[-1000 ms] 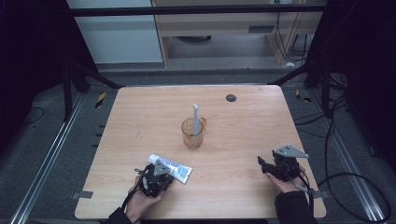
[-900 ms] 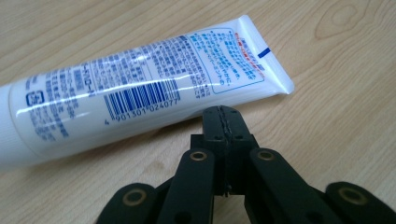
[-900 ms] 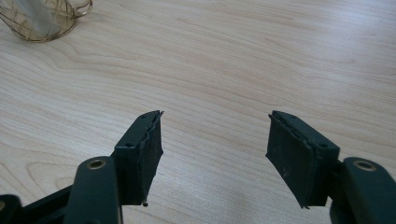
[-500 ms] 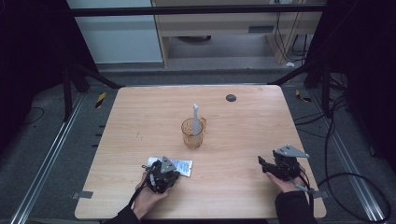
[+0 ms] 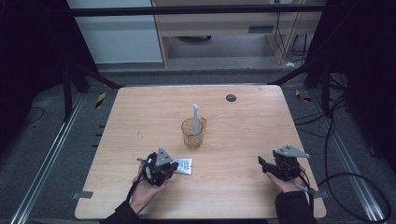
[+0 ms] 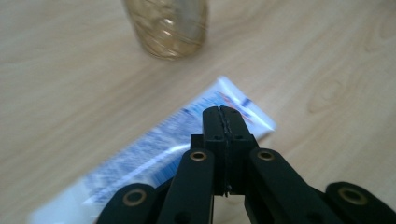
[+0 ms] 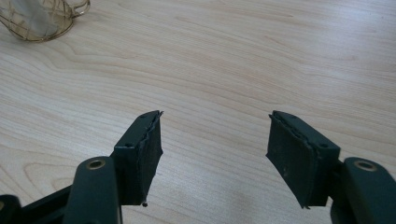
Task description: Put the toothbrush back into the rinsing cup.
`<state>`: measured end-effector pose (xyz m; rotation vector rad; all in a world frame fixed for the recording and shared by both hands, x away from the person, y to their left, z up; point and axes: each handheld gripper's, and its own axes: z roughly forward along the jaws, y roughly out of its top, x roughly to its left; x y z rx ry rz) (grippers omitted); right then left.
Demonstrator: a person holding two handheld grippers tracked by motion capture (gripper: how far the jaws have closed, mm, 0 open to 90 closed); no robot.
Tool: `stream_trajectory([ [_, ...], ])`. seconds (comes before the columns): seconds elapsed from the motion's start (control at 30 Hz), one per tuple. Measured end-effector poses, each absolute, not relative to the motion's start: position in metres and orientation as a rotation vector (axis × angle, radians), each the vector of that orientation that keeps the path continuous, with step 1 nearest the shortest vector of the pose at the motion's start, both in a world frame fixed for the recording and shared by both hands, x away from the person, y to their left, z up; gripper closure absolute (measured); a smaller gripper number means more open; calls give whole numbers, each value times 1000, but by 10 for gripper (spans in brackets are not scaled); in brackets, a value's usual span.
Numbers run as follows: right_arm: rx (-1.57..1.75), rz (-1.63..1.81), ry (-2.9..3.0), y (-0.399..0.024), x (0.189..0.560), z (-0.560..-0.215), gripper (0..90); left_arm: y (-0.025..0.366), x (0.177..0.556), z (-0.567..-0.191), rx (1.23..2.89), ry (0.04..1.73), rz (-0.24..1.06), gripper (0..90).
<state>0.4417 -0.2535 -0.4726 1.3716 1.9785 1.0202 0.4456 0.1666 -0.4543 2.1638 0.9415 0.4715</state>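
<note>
Left gripper (image 5: pixel 175 166) sits low over the near-left part of the table (image 5: pixel 140 112), held in the person's left hand (image 5: pixel 142 189), forearm coming in from the bottom edge. In the left gripper view its jaws are pressed flat together, nothing visible between the pads, tip (image 6: pixel 222 116) hovering above or at the toothpaste tube (image 6: pixel 154 149); contact with the tube cannot be told. The tube is white with blue print, lying flat on the wood, poking out to the right of the gripper in the high view (image 5: pixel 183 166).

Right gripper (image 5: pixel 260 162) rests near the table's near-right corner, in the right hand (image 5: pixel 282 179), grey three-cornered plate on top, pointing left across the table. Right gripper view: jaws spread wide apart (image 7: pixel 215 149), bare wood between them, holding nothing.

Amber glass mug (image 5: pixel 193 133) stands upright at mid-table, just beyond the tube, with a pale grey toothbrush (image 5: pixel 196 116) leaning upright inside it. The mug's base shows at the top of the left gripper view (image 6: pixel 166 28), and its handle and wall at the top-left corner of the right gripper view (image 7: pixel 39 18). Small dark round spot (image 5: pixel 230 97) at the far edge of the table, well apart from everything. Wood between mug and right gripper is open.
</note>
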Motion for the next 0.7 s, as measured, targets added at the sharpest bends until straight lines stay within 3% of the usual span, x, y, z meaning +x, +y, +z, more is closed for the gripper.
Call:
stream_trajectory([
  [0.3,1375,1013,1983,-254,443,-475,356,204,492,-453,2192,1053,509,900],
  [0.7,1380,1009,1987,-254,443,-476,357,209,497,-464,2287,1060,482,900],
])
